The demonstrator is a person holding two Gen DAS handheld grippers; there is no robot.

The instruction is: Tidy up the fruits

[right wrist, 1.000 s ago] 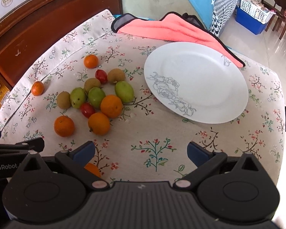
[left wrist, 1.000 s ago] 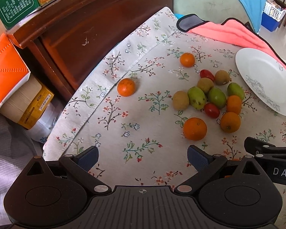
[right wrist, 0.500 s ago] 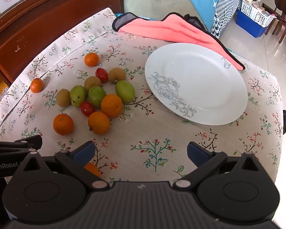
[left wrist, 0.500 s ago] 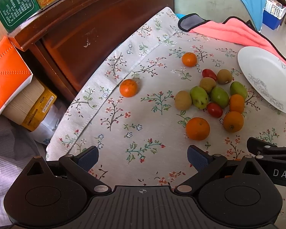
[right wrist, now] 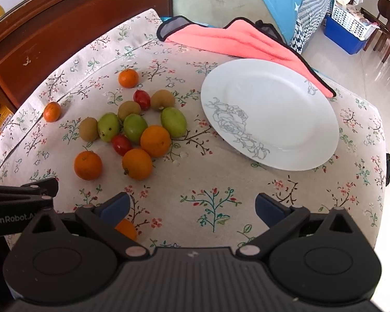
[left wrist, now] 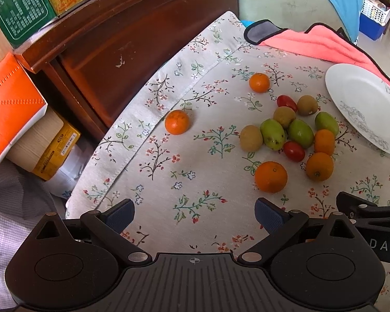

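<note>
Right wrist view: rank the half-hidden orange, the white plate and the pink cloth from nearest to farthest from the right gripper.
From the right gripper:
1. Half-hidden orange, beside its left finger.
2. White plate, ahead and right.
3. Pink cloth, along the far edge behind the plate.

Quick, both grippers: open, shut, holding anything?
Left gripper: open, holding nothing.
Right gripper: open, holding nothing.

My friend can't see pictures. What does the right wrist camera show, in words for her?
A pile of small fruits, orange, green, brown and red, lies on a flowery tablecloth beside an empty white plate. A pink cloth lies behind the plate, and the right gripper hovers in front, jaws open, holding nothing.
</note>
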